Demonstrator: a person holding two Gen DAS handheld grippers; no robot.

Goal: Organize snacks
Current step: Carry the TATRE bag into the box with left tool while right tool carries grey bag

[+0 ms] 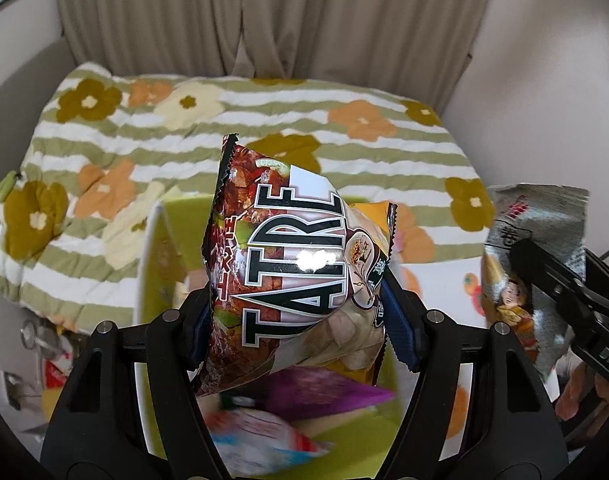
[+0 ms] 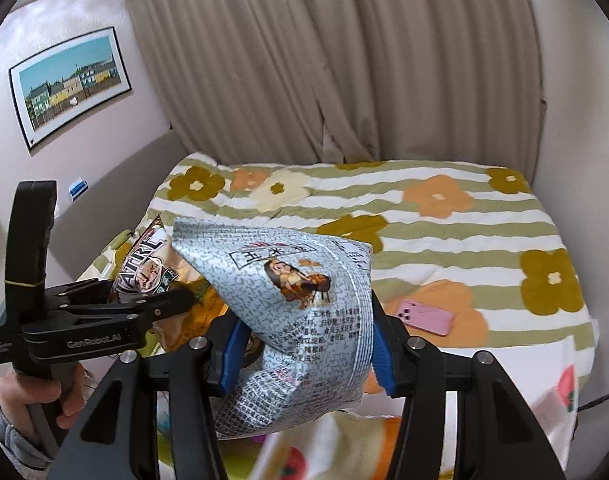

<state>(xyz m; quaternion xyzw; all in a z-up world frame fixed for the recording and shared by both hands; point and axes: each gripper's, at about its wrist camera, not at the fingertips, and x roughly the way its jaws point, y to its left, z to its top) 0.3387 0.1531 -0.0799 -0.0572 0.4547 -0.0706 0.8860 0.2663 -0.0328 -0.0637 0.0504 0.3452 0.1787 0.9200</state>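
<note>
My left gripper [image 1: 300,320] is shut on a brown and white snack bag [image 1: 292,264] lettered TATRE, held up over a green bin [image 1: 160,216]. Blurred packets lie in the bin, a purple one [image 1: 320,392] and a white, red and blue one [image 1: 260,436]. My right gripper [image 2: 304,344] is shut on a pale blue-grey snack bag [image 2: 296,308] with a cartoon figure. In the left wrist view that bag [image 1: 520,280] shows at the right edge, in the right gripper. In the right wrist view the left gripper [image 2: 144,300] with the brown bag [image 2: 148,268] is at the left, a hand [image 2: 44,396] on its handle.
A bed with a striped flower quilt [image 1: 240,132] lies ahead under beige curtains [image 2: 344,60]. A pink phone [image 2: 424,316] rests on the quilt. A framed picture [image 2: 68,80] hangs on the left wall. More snack packets [image 1: 52,368] lie at the lower left.
</note>
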